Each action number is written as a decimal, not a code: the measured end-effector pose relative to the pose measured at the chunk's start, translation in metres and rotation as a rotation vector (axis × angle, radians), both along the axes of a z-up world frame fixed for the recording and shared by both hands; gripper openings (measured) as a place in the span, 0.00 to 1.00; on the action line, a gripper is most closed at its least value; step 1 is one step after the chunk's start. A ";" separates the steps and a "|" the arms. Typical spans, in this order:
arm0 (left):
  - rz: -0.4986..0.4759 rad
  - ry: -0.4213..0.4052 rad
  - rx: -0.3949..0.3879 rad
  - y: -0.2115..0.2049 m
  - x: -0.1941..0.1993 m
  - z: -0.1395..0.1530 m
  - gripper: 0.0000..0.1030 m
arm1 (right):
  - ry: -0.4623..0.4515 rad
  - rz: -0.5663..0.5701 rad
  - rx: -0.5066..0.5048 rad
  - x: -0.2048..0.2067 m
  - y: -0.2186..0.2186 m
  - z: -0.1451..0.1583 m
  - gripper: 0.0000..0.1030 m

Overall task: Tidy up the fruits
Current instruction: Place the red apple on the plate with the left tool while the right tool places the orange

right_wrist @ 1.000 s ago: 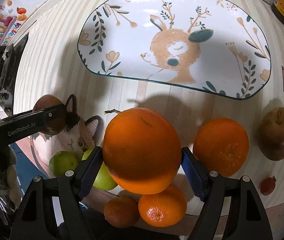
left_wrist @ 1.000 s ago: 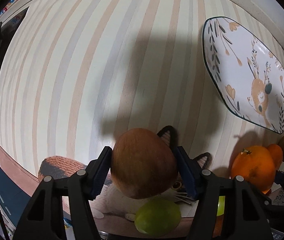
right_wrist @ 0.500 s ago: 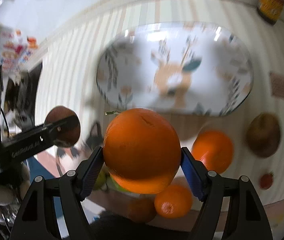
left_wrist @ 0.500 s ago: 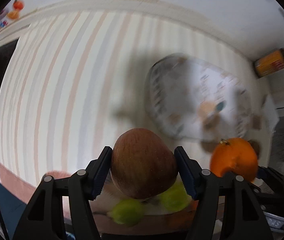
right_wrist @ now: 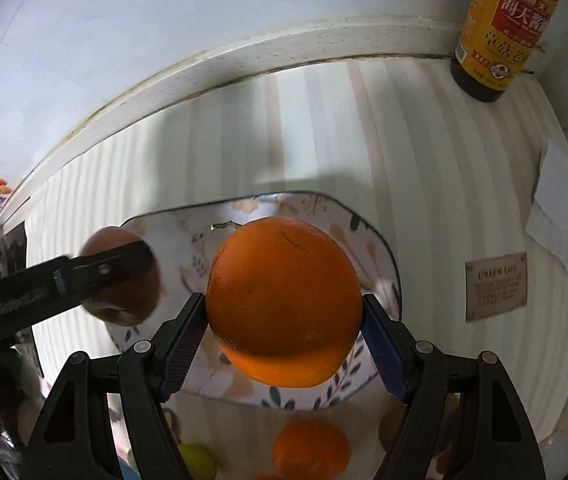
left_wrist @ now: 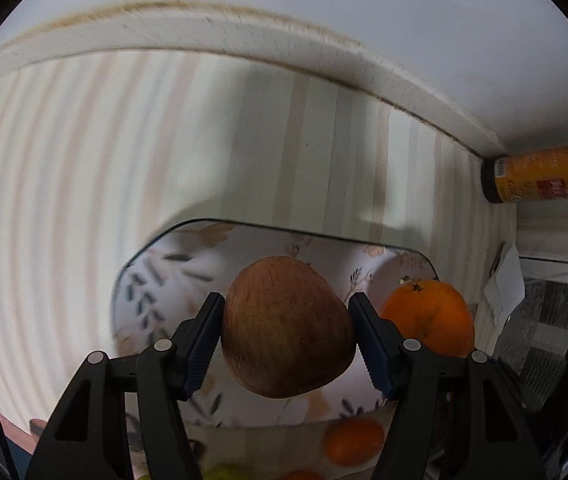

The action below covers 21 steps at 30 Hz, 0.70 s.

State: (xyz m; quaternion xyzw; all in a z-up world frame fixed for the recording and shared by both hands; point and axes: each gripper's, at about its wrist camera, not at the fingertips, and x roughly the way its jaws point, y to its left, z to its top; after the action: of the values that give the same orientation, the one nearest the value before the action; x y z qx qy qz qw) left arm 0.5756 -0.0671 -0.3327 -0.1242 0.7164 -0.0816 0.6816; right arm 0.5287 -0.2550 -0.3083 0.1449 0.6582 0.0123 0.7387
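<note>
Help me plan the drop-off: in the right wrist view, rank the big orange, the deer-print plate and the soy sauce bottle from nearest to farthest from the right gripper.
1. Big orange: clamped in the right gripper.
2. Deer-print plate: just beyond and beneath the fruit.
3. Soy sauce bottle: far back right, by the wall.

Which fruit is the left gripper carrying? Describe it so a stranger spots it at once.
Find the leaf-patterned plate on the striped table. Above it, the left gripper pinches a brown apple. Dull, russet and wrinkled, it differs from the bright large orange in the right gripper.
</note>
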 end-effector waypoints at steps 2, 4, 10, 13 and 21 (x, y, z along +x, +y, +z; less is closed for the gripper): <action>0.000 0.016 0.001 -0.004 0.003 -0.005 0.60 | 0.008 -0.011 0.000 0.002 0.001 -0.007 0.76; -0.010 0.023 0.009 -0.010 0.005 -0.008 0.60 | 0.011 -0.018 0.009 0.003 -0.003 -0.012 0.76; -0.016 0.036 0.046 -0.023 0.007 -0.014 0.60 | 0.063 -0.048 0.055 0.004 -0.012 -0.028 0.77; -0.014 0.032 0.058 -0.026 0.007 -0.018 0.62 | 0.076 -0.054 0.068 0.005 -0.015 -0.033 0.78; -0.036 -0.044 0.090 -0.023 0.000 0.007 0.86 | 0.046 -0.005 0.019 0.008 -0.009 -0.010 0.94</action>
State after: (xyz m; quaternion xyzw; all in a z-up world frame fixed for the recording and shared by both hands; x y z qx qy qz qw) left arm 0.5760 -0.0897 -0.3257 -0.0785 0.7063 -0.0643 0.7006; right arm 0.5368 -0.2636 -0.3180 0.1540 0.6744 0.0135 0.7220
